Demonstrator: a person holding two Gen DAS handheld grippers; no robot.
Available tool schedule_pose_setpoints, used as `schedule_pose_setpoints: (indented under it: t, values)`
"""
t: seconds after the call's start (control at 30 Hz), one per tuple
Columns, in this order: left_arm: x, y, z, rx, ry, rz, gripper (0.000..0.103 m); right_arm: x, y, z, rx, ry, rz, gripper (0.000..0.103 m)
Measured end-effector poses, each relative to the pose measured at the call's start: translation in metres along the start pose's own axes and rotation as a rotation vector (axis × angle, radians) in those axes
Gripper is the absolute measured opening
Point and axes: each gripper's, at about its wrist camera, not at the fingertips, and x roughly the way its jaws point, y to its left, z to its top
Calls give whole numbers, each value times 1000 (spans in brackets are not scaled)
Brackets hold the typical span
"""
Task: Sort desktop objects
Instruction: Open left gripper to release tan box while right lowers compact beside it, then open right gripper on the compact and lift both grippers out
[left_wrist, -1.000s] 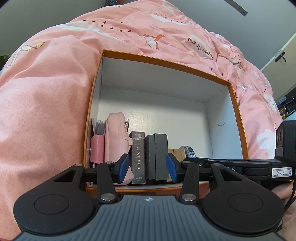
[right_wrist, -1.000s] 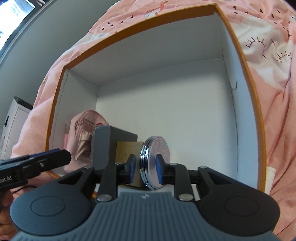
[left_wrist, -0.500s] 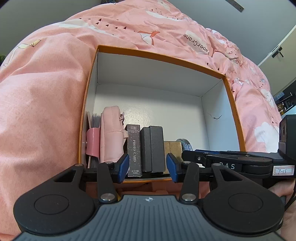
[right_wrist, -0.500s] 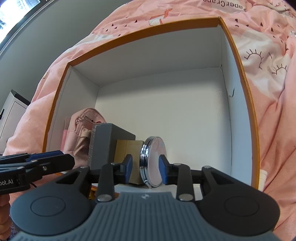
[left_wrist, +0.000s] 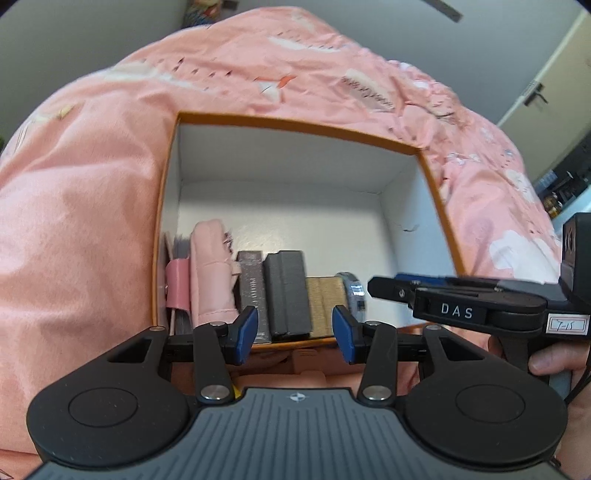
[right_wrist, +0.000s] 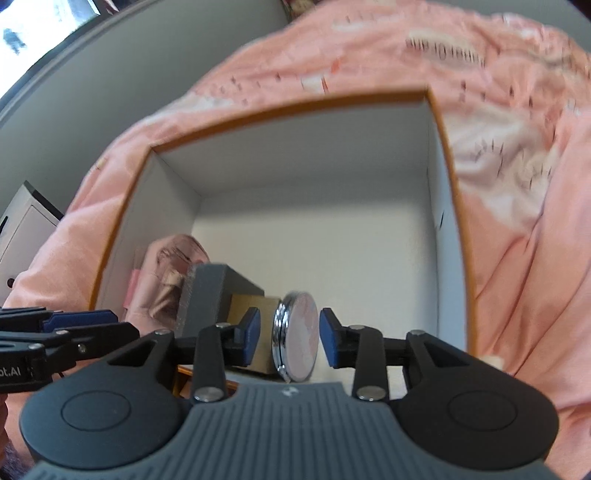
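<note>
Along the near wall of the orange-rimmed white cardboard box (left_wrist: 168, 192), items stand in a row: pink fabric pouch (left_wrist: 210, 273), grey card box (left_wrist: 253, 291), dark grey case (left_wrist: 286, 290), tan wooden block (left_wrist: 327, 301), round chrome tin (right_wrist: 297, 341). My left gripper (left_wrist: 294, 329) and right gripper (right_wrist: 289, 338) both gape wide, empty; the right one's blue pads (right_wrist: 328, 341) flank the tin without touching.
</note>
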Motion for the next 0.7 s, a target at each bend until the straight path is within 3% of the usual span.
schedule_pose_setpoints:
  t: [0.2, 0.37, 0.57, 0.7]
  values:
    - [-21, -14, -13, 74, -13, -39, 52, -44, 12, -17, -88, -157, 16, 43]
    - [-27, -17, -32, 99, 39, -30, 52, -65, 14, -41, -69, -178, 52, 42]
    - [-6, 15, -46, -45, 148, 90, 53, -54, 35, -74, -56, -53, 91, 42]
    - [1, 30, -56, -85, 203, 113, 53, -33, 61, -101, -123, 45, 62, 43]
